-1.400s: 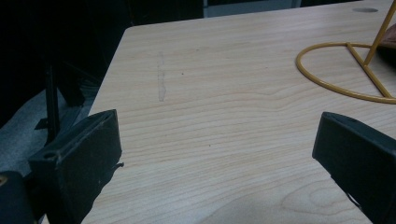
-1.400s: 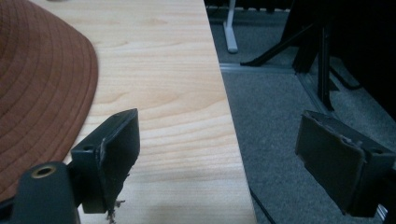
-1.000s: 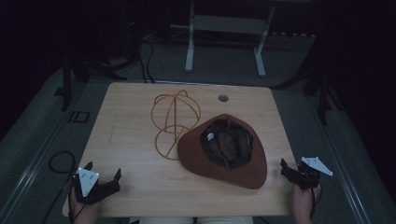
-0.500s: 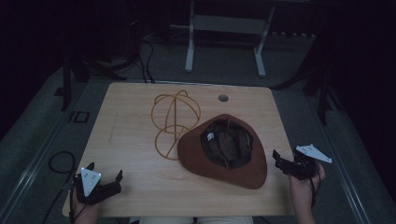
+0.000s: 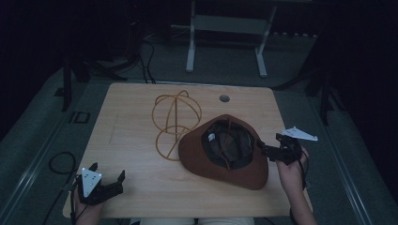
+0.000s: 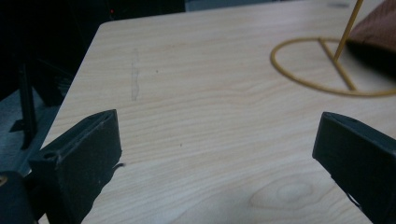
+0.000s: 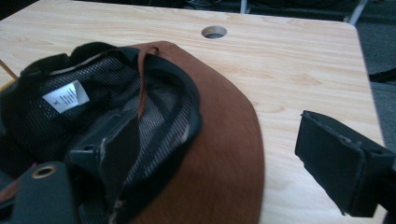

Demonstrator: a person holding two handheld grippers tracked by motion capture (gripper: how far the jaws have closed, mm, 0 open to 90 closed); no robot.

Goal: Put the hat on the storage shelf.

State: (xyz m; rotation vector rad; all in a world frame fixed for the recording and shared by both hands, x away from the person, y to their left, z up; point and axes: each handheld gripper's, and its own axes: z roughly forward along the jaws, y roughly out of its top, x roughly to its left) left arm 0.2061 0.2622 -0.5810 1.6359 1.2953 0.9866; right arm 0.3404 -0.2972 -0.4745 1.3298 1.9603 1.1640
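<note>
The right gripper point(image 5: 268, 151) has its jaws spread wide and gripping nothing, set astride the near right edge of the brown hat point(image 5: 224, 151): in the right gripper view one jaw sits over the mesh lining inside the crown while the other hangs outside the brim point(image 7: 219, 154), which looks like a line-up for pinching that brim. The hat lies upside down, opening upward, its far left edge resting against the gold wire hat stand point(image 5: 174, 123), likely where it is meant to go. The left gripper point(image 5: 107, 183), well to the near left of the hat, also has its jaws parted and empty above bare wood. The table point(image 5: 126, 117) is pale wood with a cable hole point(image 5: 224, 98) beyond the hat; the surrounding room is dark, with grey flooring.
</note>
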